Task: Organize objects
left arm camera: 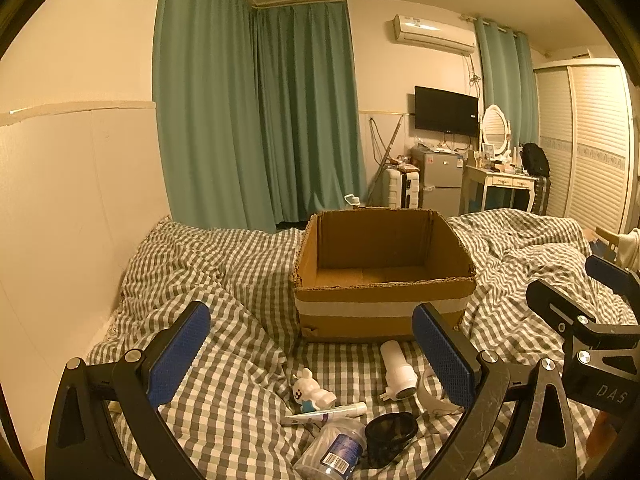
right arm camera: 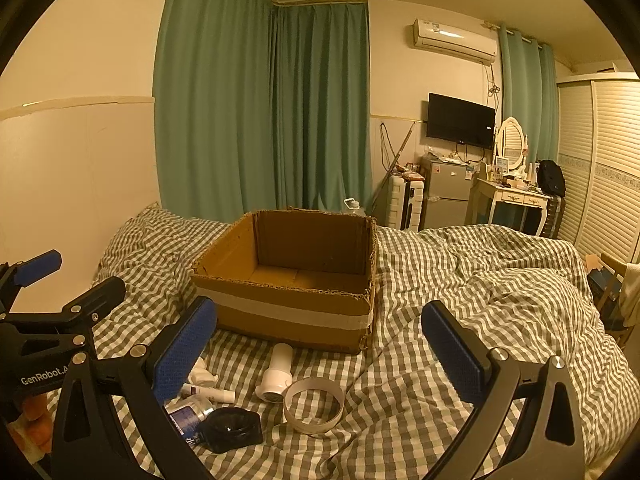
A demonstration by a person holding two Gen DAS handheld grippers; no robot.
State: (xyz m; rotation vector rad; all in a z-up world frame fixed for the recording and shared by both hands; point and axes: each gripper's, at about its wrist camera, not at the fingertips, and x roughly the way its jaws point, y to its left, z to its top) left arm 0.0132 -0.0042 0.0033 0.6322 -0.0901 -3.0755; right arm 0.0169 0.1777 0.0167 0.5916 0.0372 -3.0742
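Observation:
An open cardboard box (left arm camera: 384,280) (right arm camera: 288,280) with nothing inside sits on the checked bedspread. In front of it lie a white rabbit figure (left arm camera: 310,392), a white cylinder device (left arm camera: 396,370) (right arm camera: 278,374), a small tube (left arm camera: 324,414) (right arm camera: 208,392), a clear jar of cotton swabs (left arm camera: 334,446) (right arm camera: 188,412), a black round object (left arm camera: 390,432) (right arm camera: 232,428) and a white tape ring (right arm camera: 314,404). My left gripper (left arm camera: 312,354) hangs open above the items. My right gripper (right arm camera: 320,354) is open too, over the ring. Each gripper shows at the other view's edge.
The bed (right arm camera: 480,300) stands against a wall on the left (left arm camera: 60,220). Green curtains (left arm camera: 256,120) hang behind it. A fridge (left arm camera: 442,182), a dressing table (left arm camera: 500,184), a TV (left arm camera: 446,110) and a wardrobe (right arm camera: 600,168) line the far and right side.

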